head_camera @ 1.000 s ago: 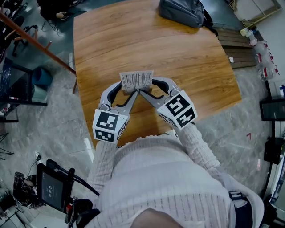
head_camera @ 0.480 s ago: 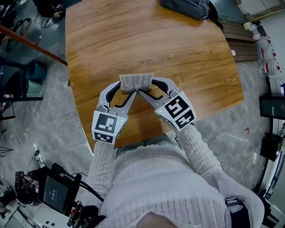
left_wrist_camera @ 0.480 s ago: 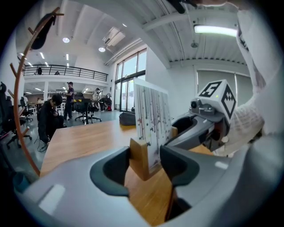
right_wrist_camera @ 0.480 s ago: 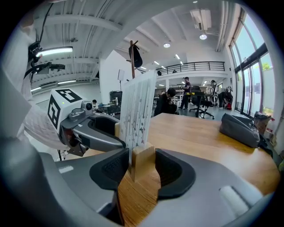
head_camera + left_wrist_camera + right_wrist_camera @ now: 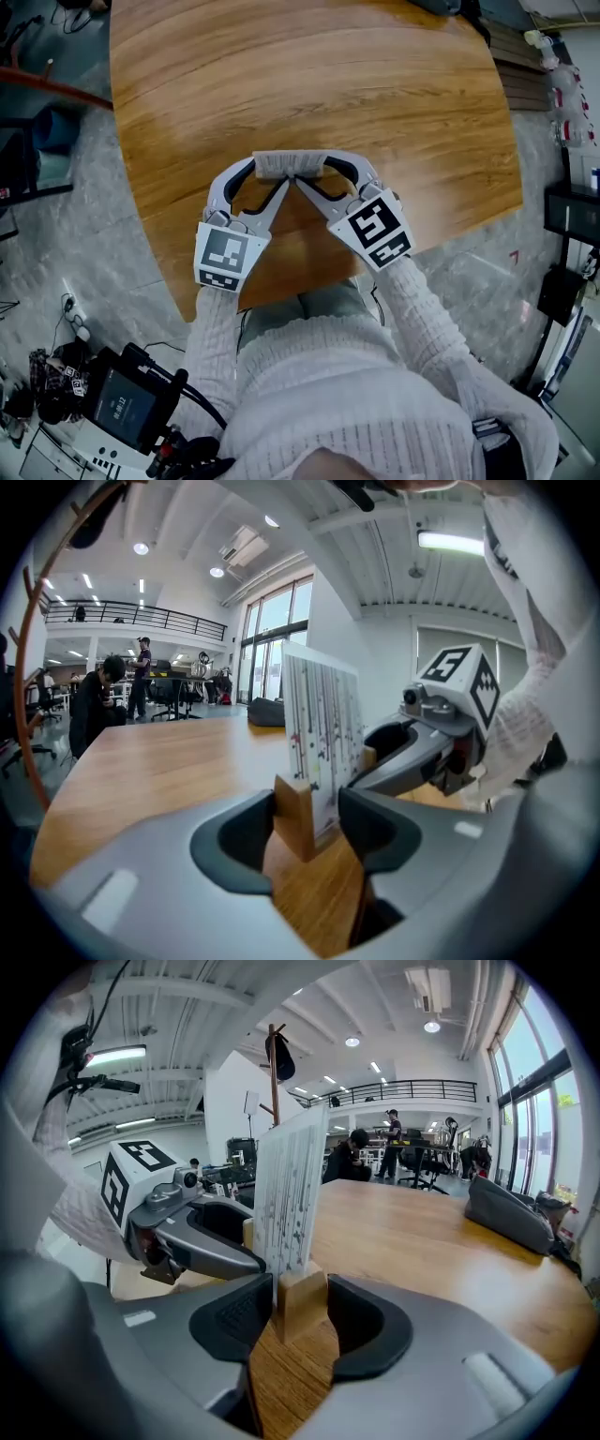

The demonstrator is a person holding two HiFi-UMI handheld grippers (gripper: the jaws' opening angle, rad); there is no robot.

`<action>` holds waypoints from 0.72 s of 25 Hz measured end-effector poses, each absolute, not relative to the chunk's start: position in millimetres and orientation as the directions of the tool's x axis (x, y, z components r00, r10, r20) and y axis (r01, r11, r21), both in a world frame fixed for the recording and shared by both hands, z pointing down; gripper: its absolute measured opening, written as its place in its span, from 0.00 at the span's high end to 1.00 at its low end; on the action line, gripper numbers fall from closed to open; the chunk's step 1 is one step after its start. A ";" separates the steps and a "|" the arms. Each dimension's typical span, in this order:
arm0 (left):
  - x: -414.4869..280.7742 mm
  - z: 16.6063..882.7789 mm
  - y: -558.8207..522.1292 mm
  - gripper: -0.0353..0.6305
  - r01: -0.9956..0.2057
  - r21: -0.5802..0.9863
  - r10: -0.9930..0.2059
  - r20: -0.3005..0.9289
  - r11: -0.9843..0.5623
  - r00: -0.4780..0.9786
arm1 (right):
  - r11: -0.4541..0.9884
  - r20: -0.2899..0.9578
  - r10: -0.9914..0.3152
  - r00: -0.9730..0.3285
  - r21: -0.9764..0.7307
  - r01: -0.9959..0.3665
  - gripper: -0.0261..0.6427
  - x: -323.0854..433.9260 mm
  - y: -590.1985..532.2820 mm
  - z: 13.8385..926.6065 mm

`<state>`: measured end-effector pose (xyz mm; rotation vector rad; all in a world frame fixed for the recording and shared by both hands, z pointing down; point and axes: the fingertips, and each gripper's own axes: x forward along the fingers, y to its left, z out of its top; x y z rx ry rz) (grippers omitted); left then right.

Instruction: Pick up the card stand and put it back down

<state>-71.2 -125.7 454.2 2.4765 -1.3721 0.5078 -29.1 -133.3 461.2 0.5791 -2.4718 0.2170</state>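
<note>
Setting the card stand (image 5: 291,166) down is the step I judge to be in hand. It sits at the upper centre of the head view, over the near part of the round wooden table (image 5: 375,84). The left gripper (image 5: 265,173) pinches one end of its wooden base (image 5: 292,813) and the right gripper (image 5: 317,173) pinches the other end, so the two sets of tongs meet nose to nose along the block. In each gripper view the pads close in on the block from both sides, with the printed card (image 5: 286,1194) standing upright above them.

The underside of the base looks very close to the tabletop, but I cannot tell whether it touches.

To do this well, I would:
- bring both ends down level, so the block lands flat and not on a corner;
- hold the pinch on the wood until the base rests fully on the table;
- spread both pairs of tongs together, since letting go on one side first could tip the tall card;
- draw each gripper back along its own line, clear of the card's edges.

Counted: one card stand, made of one wooden base and one card; two grippers, each bearing one marker cube (image 5: 225,261); one table; one grey bag (image 5: 506,1208) at the right of the right gripper view.
</note>
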 end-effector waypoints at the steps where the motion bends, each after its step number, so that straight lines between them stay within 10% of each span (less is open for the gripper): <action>1: -71.7 460.2 -126.5 0.62 -0.855 0.060 -0.760 0.430 -0.515 0.488 | 0.893 0.583 -0.352 -0.732 -0.024 -0.449 0.68 -29.7 -134.1 467.3; 18: -63.8 497.7 -127.9 0.62 -0.850 0.002 -0.725 0.521 -0.527 0.451 | 0.892 0.598 -0.331 -0.730 -0.053 -0.448 0.68 -24.8 -134.6 507.5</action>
